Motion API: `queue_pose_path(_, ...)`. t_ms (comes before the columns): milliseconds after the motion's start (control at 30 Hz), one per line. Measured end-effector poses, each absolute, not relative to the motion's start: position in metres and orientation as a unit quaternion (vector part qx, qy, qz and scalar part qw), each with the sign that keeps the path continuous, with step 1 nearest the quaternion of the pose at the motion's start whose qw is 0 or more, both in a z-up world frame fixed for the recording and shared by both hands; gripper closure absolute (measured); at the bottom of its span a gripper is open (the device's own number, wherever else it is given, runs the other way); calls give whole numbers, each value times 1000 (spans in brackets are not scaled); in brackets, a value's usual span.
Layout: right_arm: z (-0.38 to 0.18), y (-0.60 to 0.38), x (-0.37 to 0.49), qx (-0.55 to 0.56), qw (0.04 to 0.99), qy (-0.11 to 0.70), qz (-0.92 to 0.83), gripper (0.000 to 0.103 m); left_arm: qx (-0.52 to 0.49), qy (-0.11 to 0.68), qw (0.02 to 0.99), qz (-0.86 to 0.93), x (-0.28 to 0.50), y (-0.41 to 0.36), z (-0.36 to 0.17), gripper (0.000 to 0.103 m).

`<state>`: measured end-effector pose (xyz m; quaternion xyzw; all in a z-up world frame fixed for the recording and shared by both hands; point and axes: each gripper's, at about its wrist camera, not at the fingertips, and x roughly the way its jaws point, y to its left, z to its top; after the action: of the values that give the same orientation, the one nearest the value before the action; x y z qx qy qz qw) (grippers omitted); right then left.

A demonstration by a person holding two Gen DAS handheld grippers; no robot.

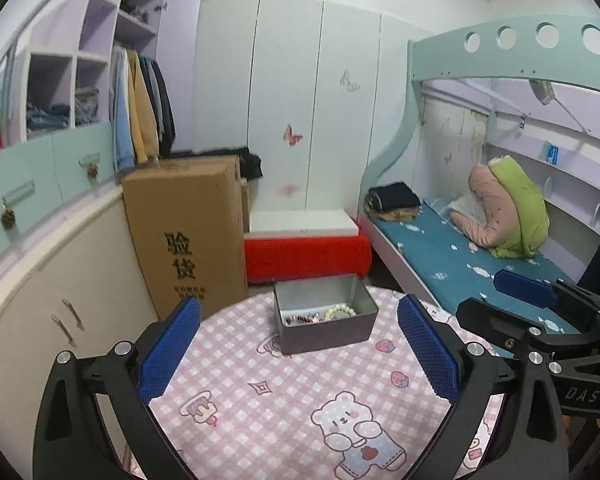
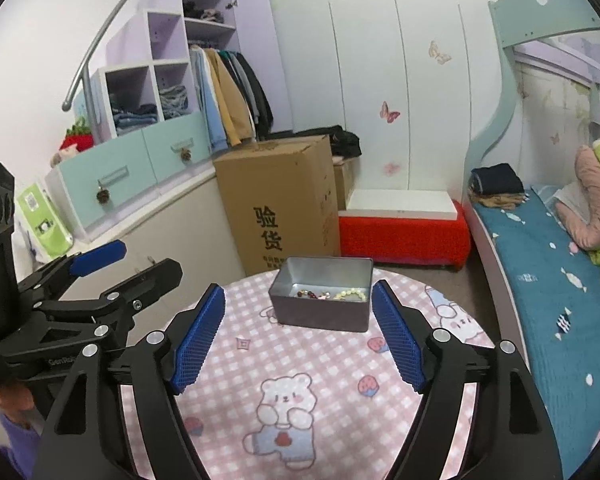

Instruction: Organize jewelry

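The left gripper point(image 1: 299, 344) hangs over the round table with its blue-padded fingers point(image 1: 170, 354) spread wide and nothing between them; it touches neither the cloth nor the tin. The right gripper point(image 2: 299, 334) stands likewise, jaws released and empty, its ribbed pads point(image 2: 398, 344) flanking the near corners of the tin from well above the tabletop. In the left wrist view the right gripper shows at the right edge, and in the right wrist view the left gripper point(image 2: 100, 276) shows at the left, both parted.

Ahead of both lies an open rectangular metal tin point(image 1: 325, 330), lidless, grey outside and silvery within, sitting flat near the far edge of the table. Inside it, along the near wall, rests a pale green-white bead bracelet point(image 1: 340, 311) on the right side, and beside it a tangle of dark red beads point(image 1: 300, 317) with something pinkish among them, perhaps a second bracelet; the detail is too small to be sure. The pieces touch one another.

The tin stands on a pink checked tablecloth point(image 1: 260, 396) printed with bears. Behind the table stand a tall cardboard box point(image 1: 184, 236), a red bench point(image 1: 306, 256) with a white top, and, to the right, a bunk bed point(image 1: 440, 252) with a blue mattress.
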<state>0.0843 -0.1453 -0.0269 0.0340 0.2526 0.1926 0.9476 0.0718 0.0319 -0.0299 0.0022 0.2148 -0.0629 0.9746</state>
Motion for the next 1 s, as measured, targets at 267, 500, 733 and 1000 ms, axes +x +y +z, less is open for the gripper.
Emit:
queue_pose_path(267,-1,-145,30,14,965,205,163,24,5,168,984,-55,24,31,-9,7)
queue_pose_path(500,15,-146,-5,4,974,172,144,21,9,132,990,-44,-7,28,1,7)
queue_pose_path(733,26,-146,-29,-3,982,141,126,17,13,99,994,-33,-33,27,9,7)
queue_pose_path(1000,31,-146,-46,-8,986,120,112,17,21,72,997,-22,-48,24,14,7)
